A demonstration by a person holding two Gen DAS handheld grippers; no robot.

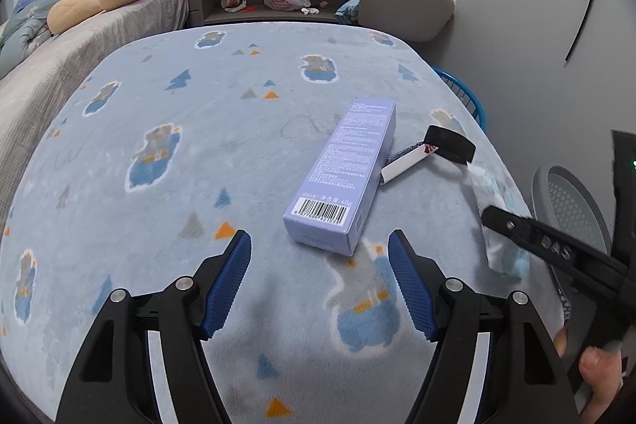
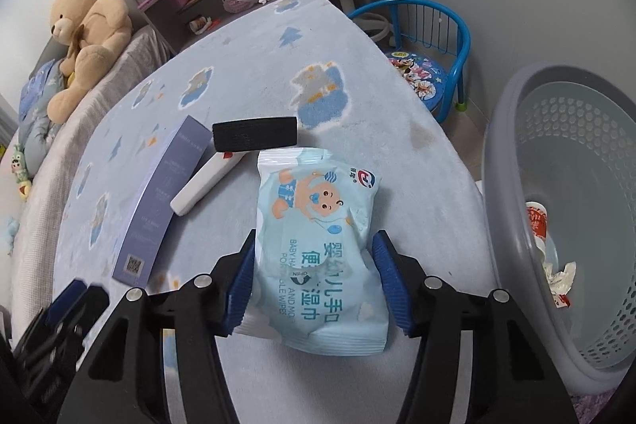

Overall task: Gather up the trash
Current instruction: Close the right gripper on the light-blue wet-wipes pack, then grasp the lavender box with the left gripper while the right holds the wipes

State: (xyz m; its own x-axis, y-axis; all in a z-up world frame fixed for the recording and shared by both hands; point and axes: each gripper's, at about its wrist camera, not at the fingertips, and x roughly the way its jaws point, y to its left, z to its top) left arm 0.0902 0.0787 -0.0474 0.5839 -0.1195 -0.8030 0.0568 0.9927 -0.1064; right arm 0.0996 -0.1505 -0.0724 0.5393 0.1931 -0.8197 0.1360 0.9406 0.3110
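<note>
- Left wrist view: left gripper jaws apart, nothing between them; purple box lies on the blanket just beyond the fingertips.
- Right wrist view: right gripper clamped on the wipes pack; pack rests on the blanket, right of the purple box; grey basket farther right.

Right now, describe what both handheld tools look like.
Left tool: black angular plastic arms with silver pivot bolts, tipped with ribbed blue pads. Right tool: same build, with raised lettering moulded on one black finger in the left wrist view.
</note>
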